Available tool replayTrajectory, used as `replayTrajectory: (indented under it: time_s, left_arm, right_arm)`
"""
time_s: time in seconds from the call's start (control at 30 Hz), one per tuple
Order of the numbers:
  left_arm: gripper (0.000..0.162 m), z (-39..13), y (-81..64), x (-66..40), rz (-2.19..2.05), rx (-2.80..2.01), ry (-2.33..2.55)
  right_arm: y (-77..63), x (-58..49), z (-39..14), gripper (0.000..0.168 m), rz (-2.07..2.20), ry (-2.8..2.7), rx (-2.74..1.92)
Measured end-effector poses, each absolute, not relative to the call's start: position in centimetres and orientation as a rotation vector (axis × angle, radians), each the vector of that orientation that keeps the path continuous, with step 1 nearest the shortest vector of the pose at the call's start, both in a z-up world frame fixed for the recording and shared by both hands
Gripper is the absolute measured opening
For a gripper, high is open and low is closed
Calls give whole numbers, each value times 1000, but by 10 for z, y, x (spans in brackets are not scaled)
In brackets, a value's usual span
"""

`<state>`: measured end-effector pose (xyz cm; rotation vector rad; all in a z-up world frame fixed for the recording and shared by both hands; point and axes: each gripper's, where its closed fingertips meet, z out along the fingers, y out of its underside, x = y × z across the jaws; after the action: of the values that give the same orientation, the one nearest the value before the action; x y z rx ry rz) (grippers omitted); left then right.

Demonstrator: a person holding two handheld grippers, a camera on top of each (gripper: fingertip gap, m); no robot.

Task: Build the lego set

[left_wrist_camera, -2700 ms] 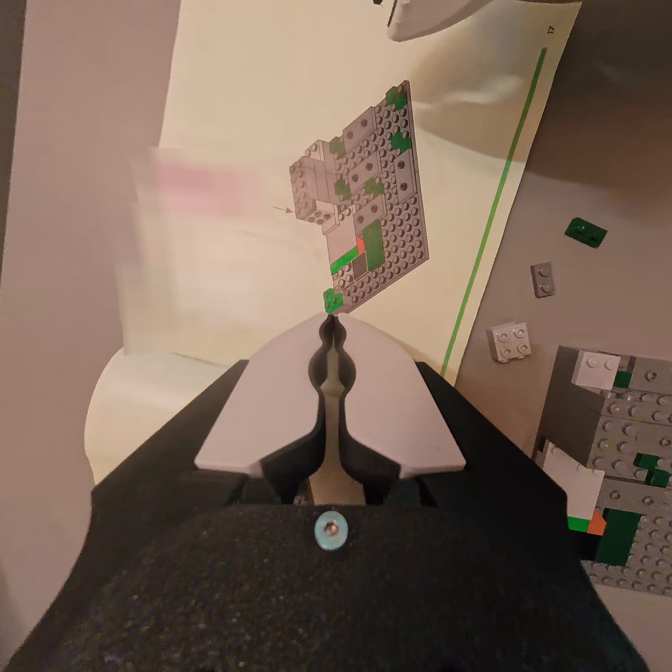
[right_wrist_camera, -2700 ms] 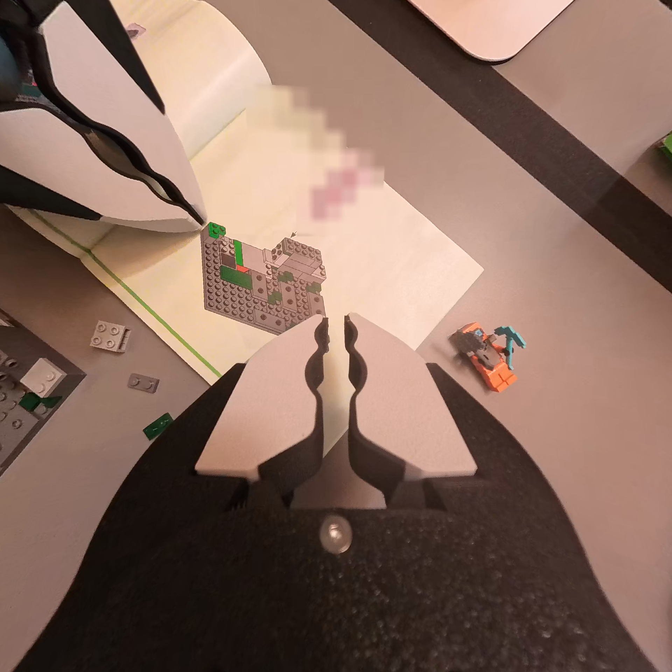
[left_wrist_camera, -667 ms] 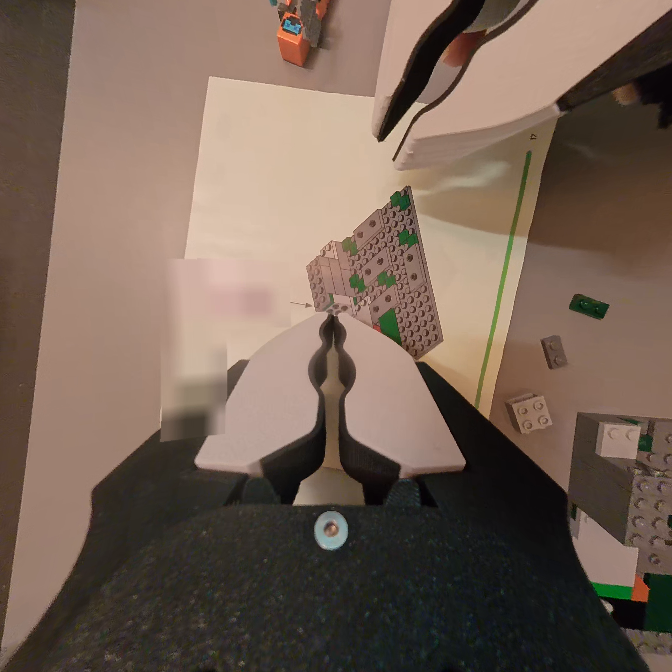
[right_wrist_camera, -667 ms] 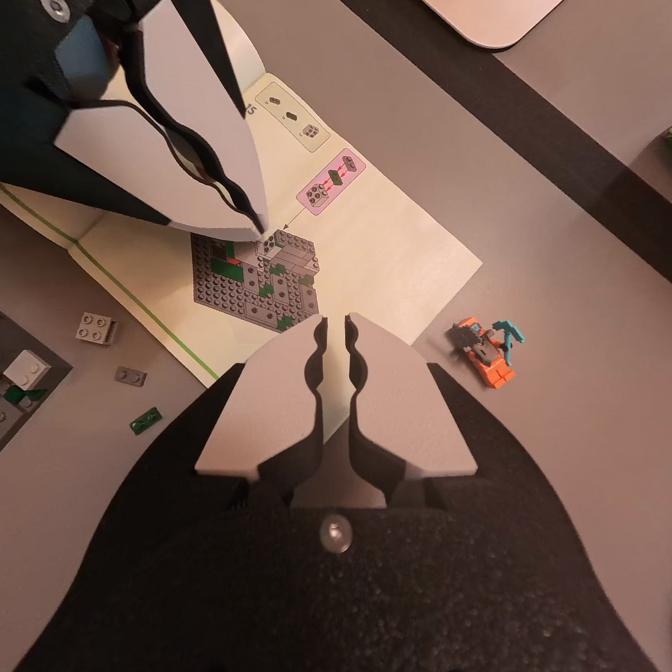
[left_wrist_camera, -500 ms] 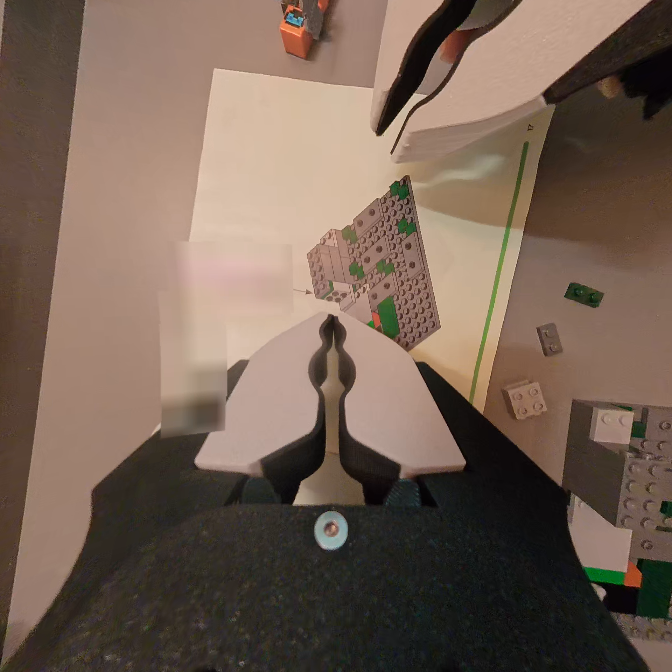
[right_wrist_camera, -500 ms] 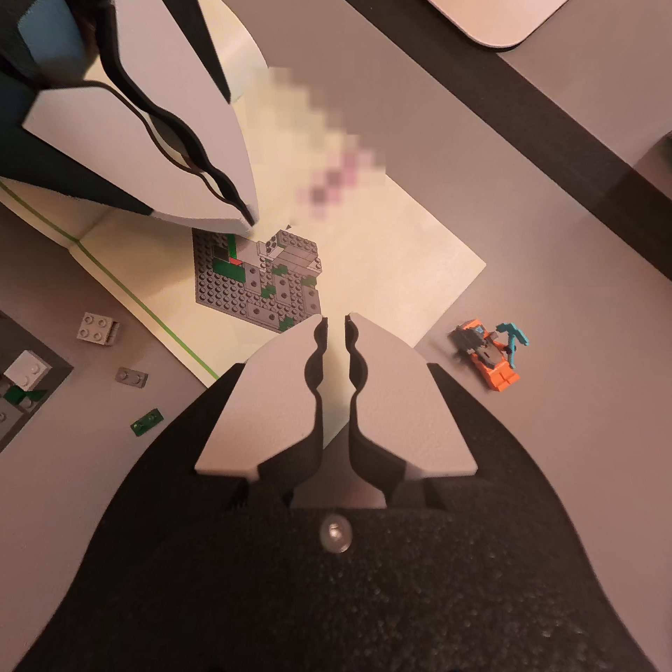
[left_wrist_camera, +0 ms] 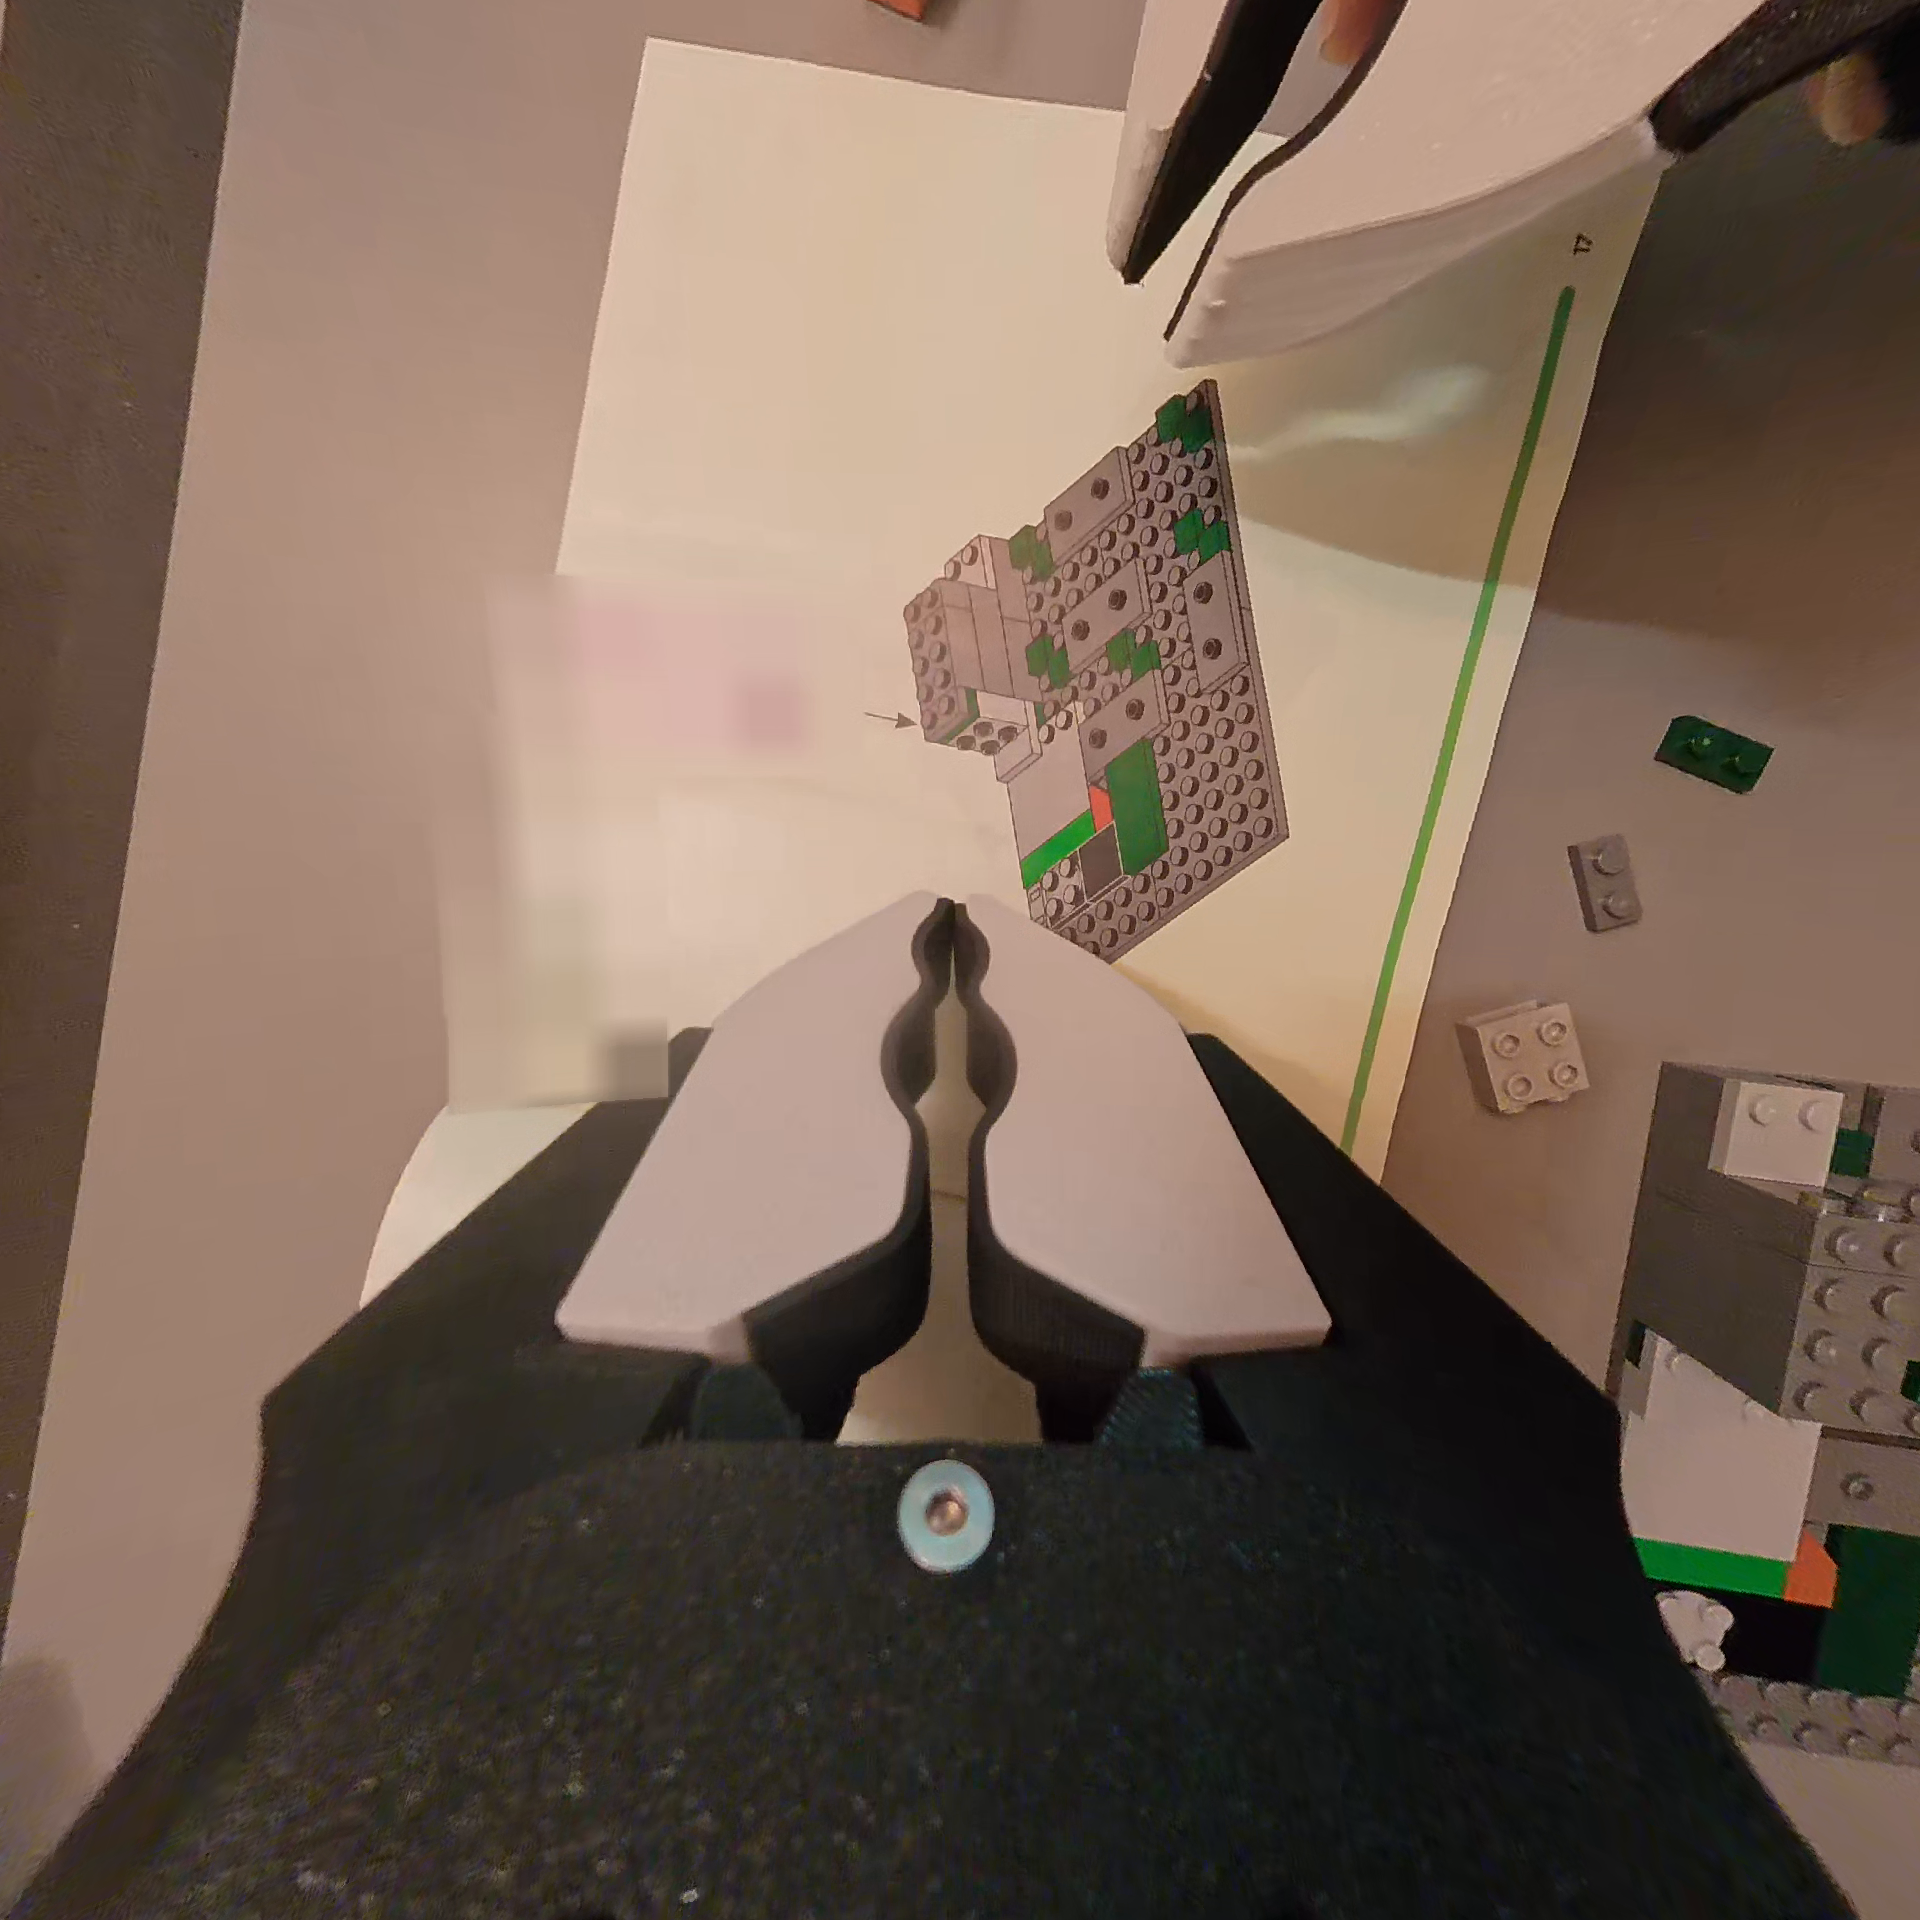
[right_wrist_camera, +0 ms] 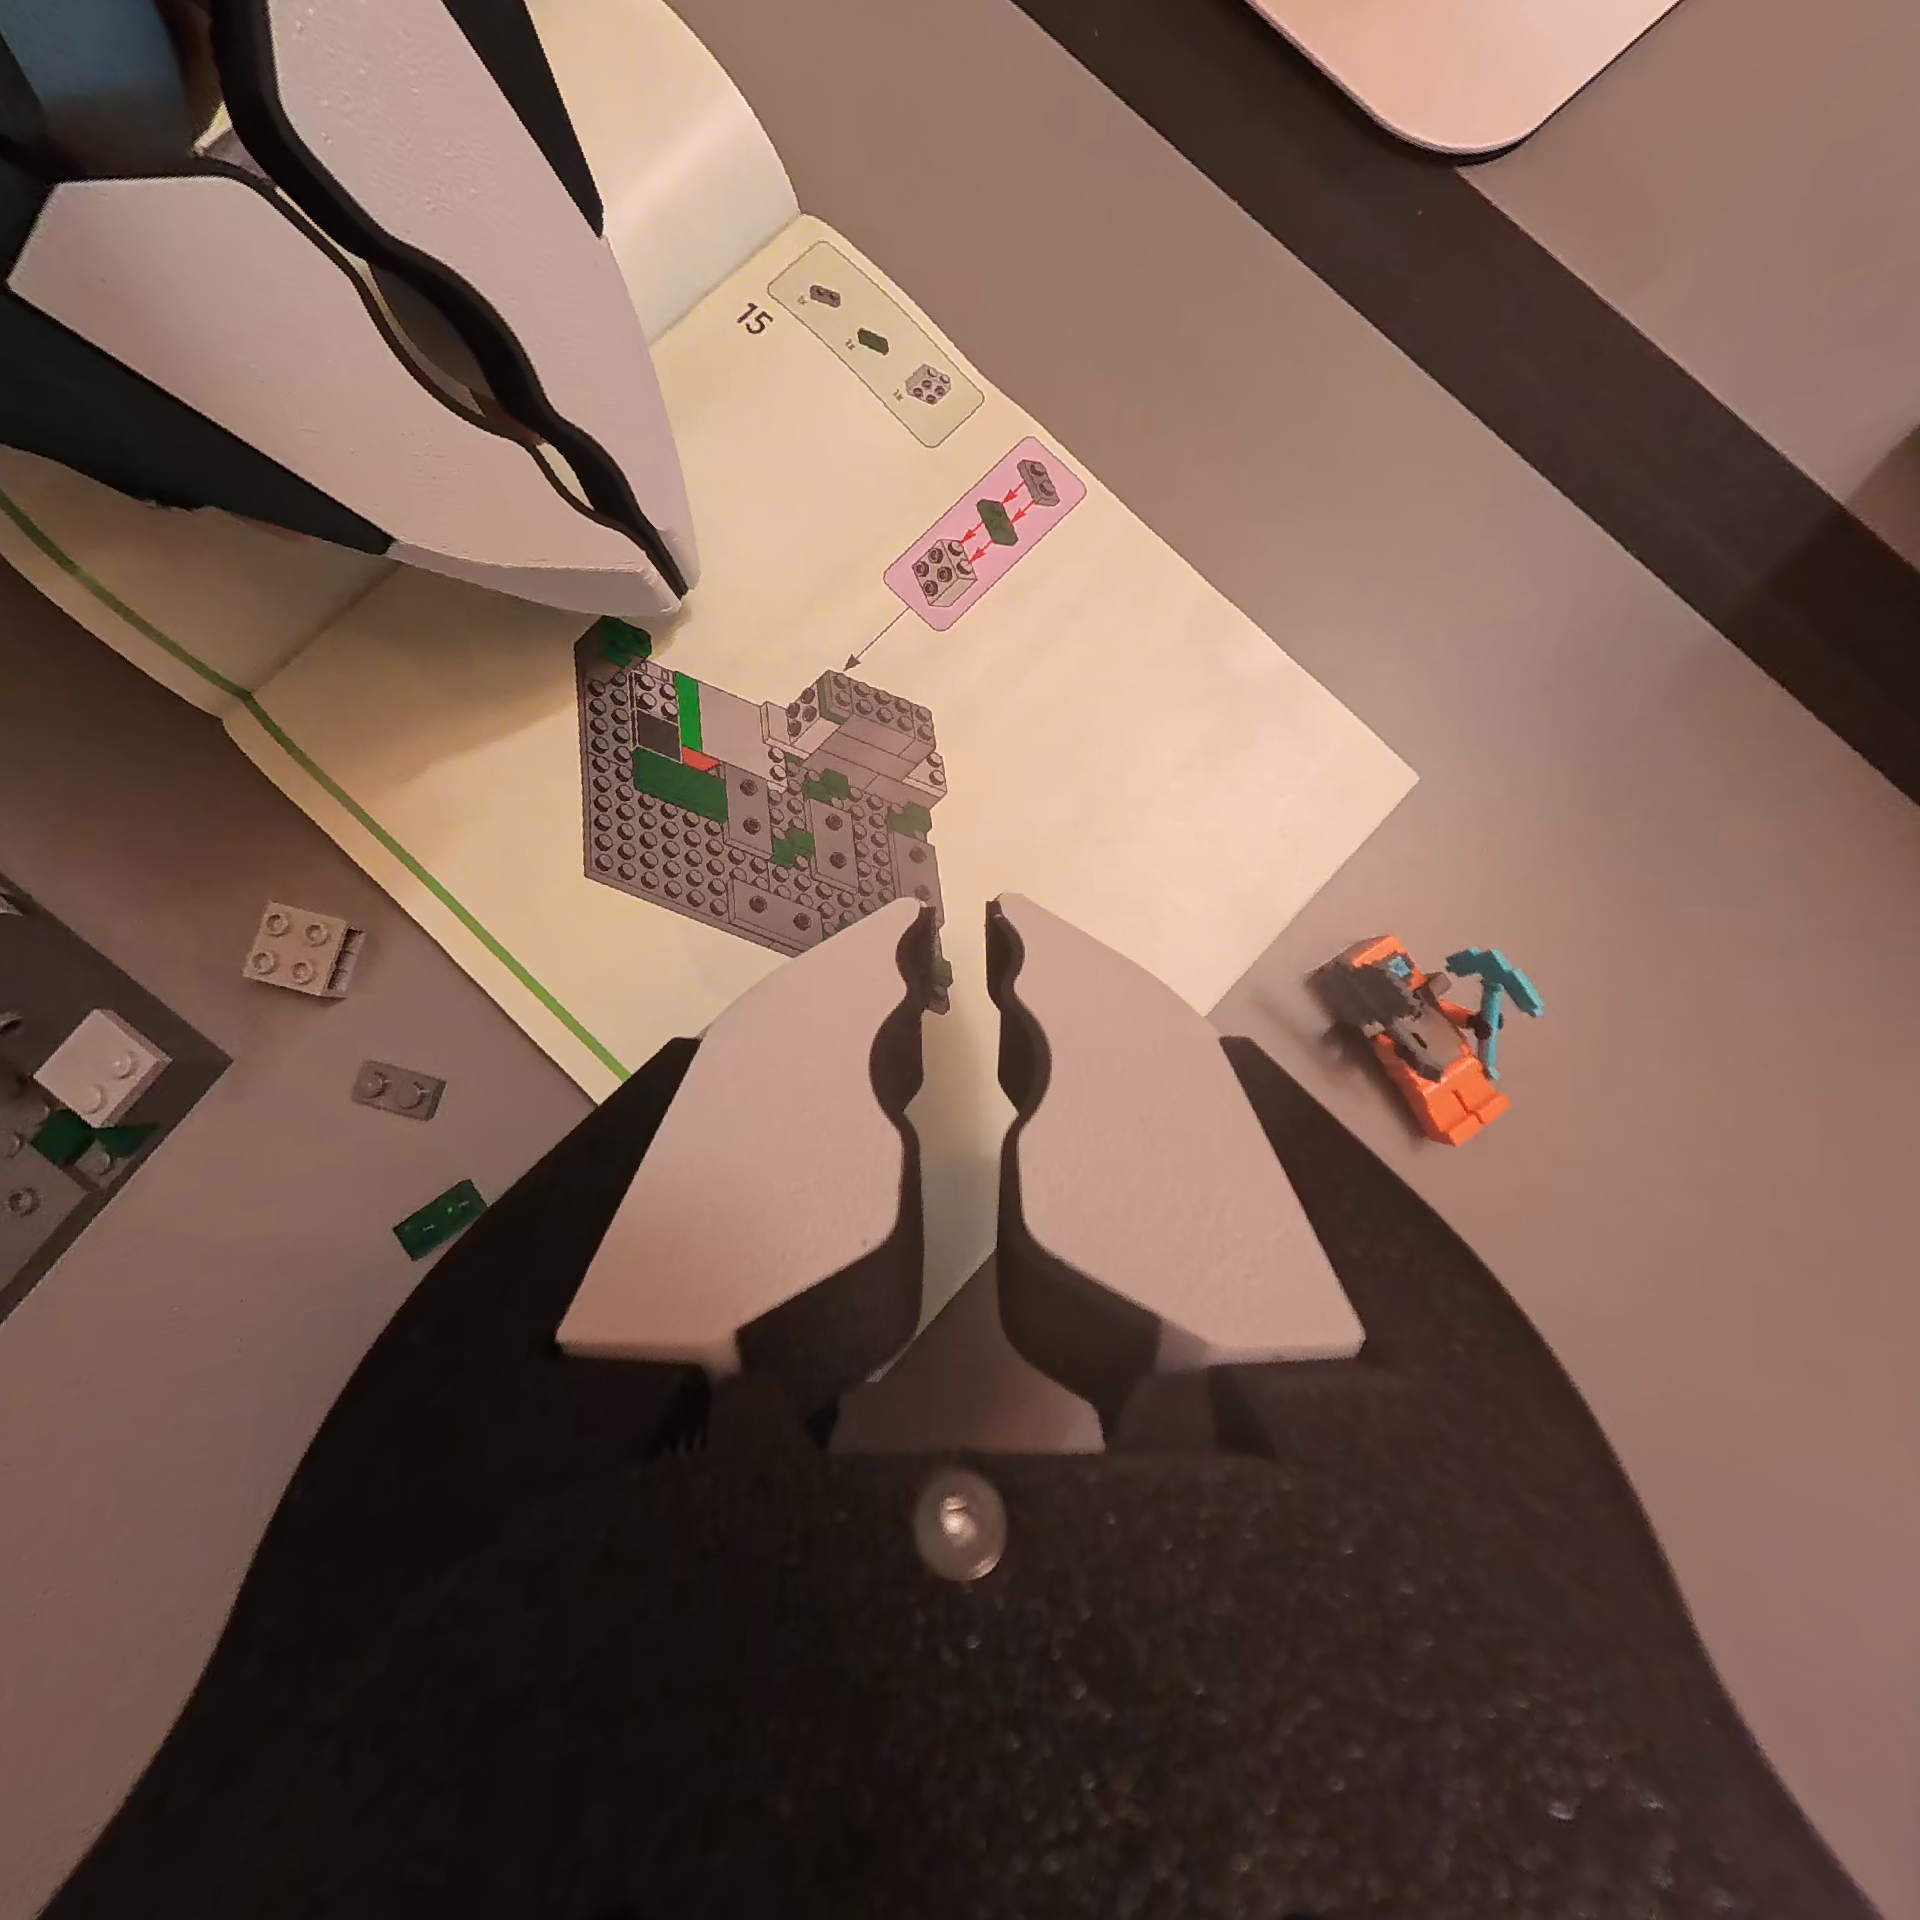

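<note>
Instruction booklet [right_wrist_camera: 1091, 727] lying open on grey tabletop [right_wrist_camera: 1558, 727], left tool [left_wrist_camera: 948, 914] hovering closed and empty over it, right tool [right_wrist_camera: 956, 920] hanging slightly open, holding nothing.

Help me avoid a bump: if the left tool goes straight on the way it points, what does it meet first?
Probably the open instruction booklet: the left tool, shut and empty, points at its page. How high it hangs is unclear.

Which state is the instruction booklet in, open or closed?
Open. The instruction booklet lies spread flat on the table, a printed build page facing up; the left gripper hovers over its fold.
</note>
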<state>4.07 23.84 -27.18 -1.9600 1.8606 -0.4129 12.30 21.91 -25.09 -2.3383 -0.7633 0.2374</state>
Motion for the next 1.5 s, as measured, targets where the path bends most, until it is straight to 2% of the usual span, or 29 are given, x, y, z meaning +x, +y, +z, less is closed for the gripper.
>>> replayTrajectory:
  time_s: [1.1, 1.5]
  left_arm:
    - [0, -273, 237, 40, -432, -1860, 1981]
    - [0, -272, 239, 37, -436, -1868, 1958]
  right_arm:
    - [220, 121, -252, 9, 255, -765, -2325]
    - [229, 80, -255, 5, 340, -988, -2185]
